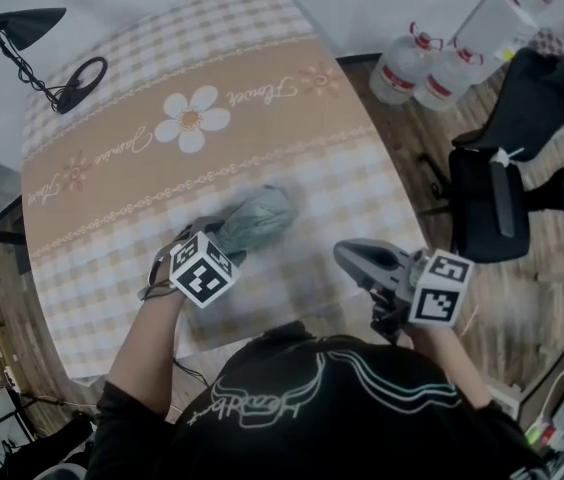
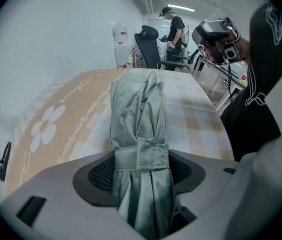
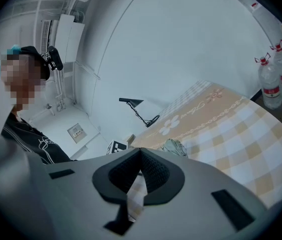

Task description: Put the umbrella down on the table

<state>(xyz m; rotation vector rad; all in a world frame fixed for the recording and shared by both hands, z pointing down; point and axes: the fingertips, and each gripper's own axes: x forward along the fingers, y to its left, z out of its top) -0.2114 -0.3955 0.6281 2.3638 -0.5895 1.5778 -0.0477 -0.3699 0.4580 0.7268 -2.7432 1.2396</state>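
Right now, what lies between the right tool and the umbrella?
Only bare tablecloth; the head view shows nothing else between the right tool and the umbrella.

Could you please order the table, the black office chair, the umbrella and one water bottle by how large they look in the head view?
Largest to smallest:
1. table, by far
2. black office chair
3. umbrella and water bottle: these look about alike. The umbrella shows only in part and sits nearer the camera, so I would not rank them.
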